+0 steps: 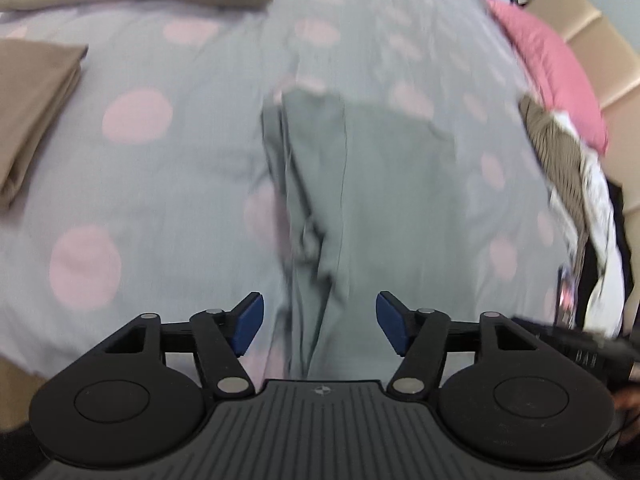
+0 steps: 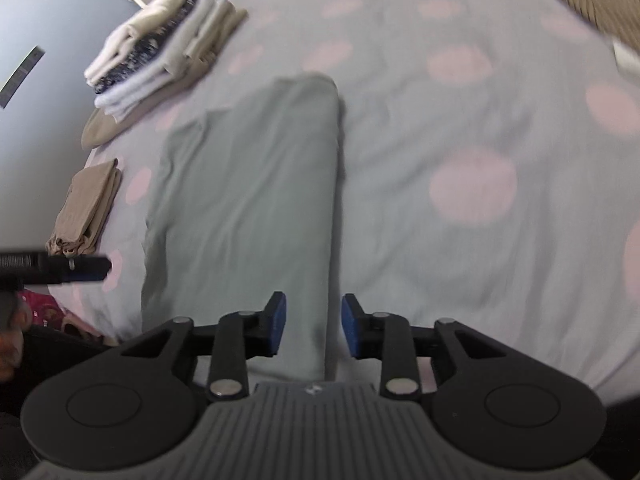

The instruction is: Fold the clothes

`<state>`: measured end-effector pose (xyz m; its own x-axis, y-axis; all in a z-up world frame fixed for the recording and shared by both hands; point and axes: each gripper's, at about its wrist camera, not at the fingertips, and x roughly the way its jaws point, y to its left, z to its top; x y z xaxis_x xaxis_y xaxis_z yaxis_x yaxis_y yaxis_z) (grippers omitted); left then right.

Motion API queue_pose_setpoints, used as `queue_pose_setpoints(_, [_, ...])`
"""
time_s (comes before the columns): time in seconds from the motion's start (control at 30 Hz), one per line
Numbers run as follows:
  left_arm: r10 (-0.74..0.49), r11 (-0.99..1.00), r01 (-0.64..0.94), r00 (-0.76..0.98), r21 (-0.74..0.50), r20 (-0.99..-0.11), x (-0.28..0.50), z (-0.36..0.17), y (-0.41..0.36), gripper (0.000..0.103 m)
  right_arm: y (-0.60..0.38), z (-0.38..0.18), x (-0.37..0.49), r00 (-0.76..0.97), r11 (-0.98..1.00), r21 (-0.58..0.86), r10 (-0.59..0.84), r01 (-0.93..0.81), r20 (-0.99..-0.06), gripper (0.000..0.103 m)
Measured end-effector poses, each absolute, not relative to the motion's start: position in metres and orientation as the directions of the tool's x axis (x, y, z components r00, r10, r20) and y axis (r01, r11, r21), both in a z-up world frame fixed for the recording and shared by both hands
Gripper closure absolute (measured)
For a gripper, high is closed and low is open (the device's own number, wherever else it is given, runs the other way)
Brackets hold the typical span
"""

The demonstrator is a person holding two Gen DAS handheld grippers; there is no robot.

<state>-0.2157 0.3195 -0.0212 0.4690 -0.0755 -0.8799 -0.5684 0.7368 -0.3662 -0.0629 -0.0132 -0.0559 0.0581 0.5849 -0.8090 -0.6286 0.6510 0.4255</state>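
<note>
A grey-green garment [image 1: 360, 184] lies flat on the bed [image 1: 160, 184], folded into a long narrow strip that runs from the near edge toward the middle of the mattress. Its layered edges show along one long side; the opposite long side forms a smooth fold [image 2: 332, 184]. The bed cover is grey with pink dots.

The left tongs [image 1: 319, 322] hover above the near end of the strip. Their blue pads [image 1: 249, 322] stand wide apart and hold nothing. The right tongs [image 2: 313, 326] hover over the smooth folded side near the same end. Their pads [image 2: 278, 324] are also apart, at a narrower gap, with no cloth between them.

A stack of folded laundry [image 2: 160, 52], white, beige and dark-patterned, sits at the far corner of the bed. A separate folded tan piece [image 2: 86, 208] lies along the side edge, closer in than the stack. At the opposite edge, a loose heap of unfolded clothes [image 1: 560, 168], striped brown and white, rests beside a pink pillow [image 1: 548, 64]. Both views are motion-blurred.
</note>
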Motion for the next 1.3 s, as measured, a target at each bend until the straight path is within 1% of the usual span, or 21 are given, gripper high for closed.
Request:
queue_pose_setpoints(0.1, [-0.06,0.726,-0.579,0.483,-0.37,-0.874,-0.195,-0.027,0.326,0.042,-0.003,-0.054,-0.055,0.058,0.647,0.429,0.59,-0.631,-0.806,0.064])
queue_pose_setpoints(0.17, [-0.052,0.724,-0.585,0.481,-0.365,-0.875,-0.182,-0.031,0.332,0.042,0.005,-0.054,-0.046,0.049,0.646,0.429,0.585,-0.631,-0.809,0.059])
queue_pose_setpoints(0.3, [-0.025,0.721,-0.603,0.47,-0.341,-0.883,-0.165,-0.037,0.353,0.042,0.025,-0.054,-0.026,0.041,0.631,0.428,0.589,-0.647,-0.807,0.058])
queue_pose_setpoints(0.33, [-0.024,0.711,-0.612,0.471,-0.346,-0.882,-0.162,-0.04,0.36,0.042,0.031,-0.055,-0.018,0.04,0.63,0.432,0.592,-0.646,-0.805,0.054])
queue_pose_setpoints(0.37, [-0.033,0.693,-0.623,0.474,-0.362,-0.88,-0.159,-0.045,0.366,0.042,0.037,-0.055,-0.01,0.038,0.631,0.435,0.593,-0.642,-0.805,0.05])
queue_pose_setpoints(0.47, [-0.07,0.636,-0.644,0.501,-0.425,-0.863,-0.153,-0.059,0.384,0.042,0.054,-0.06,0.013,0.024,0.636,0.446,0.59,-0.629,-0.807,0.048])
queue_pose_setpoints(0.5, [-0.085,0.62,-0.64,0.521,-0.454,-0.849,-0.152,-0.063,0.387,0.042,0.06,-0.063,0.02,0.018,0.638,0.45,0.588,-0.624,-0.809,0.046])
queue_pose_setpoints(0.53, [-0.099,0.603,-0.635,0.541,-0.483,-0.835,-0.151,-0.067,0.391,0.042,0.065,-0.066,0.026,0.009,0.634,0.46,0.593,-0.621,-0.805,0.041])
queue_pose_setpoints(0.6, [-0.123,0.572,-0.63,0.568,-0.526,-0.814,-0.148,-0.075,0.396,0.041,0.072,-0.072,0.034,0.001,0.628,0.482,0.609,-0.612,-0.793,0.04])
queue_pose_setpoints(0.67, [-0.132,0.55,-0.642,0.564,-0.534,-0.815,-0.144,-0.085,0.4,0.04,0.079,-0.08,0.04,-0.002,0.622,0.502,0.626,-0.601,-0.78,0.04])
queue_pose_setpoints(0.87, [-0.128,0.587,-0.653,0.508,-0.478,-0.852,-0.13,-0.108,0.398,0.039,0.091,-0.106,0.049,-0.021,0.62,0.529,0.638,-0.58,-0.77,0.04])
queue_pose_setpoints(1.03, [-0.146,0.556,-0.652,0.534,-0.515,-0.833,-0.131,-0.121,0.402,0.032,0.089,-0.124,0.045,-0.001,0.631,0.559,0.662,-0.538,-0.749,0.039])
queue_pose_setpoints(1.2, [-0.124,0.625,-0.602,0.552,-0.497,-0.824,-0.126,-0.121,0.393,0.033,0.092,-0.127,0.032,0.06,0.636,0.525,0.667,-0.566,-0.743,0.039])
queue_pose_setpoints(1.3, [-0.102,0.668,-0.579,0.551,-0.467,-0.829,-0.122,-0.119,0.385,0.037,0.092,-0.13,0.027,0.09,0.635,0.528,0.683,-0.564,-0.725,0.04])
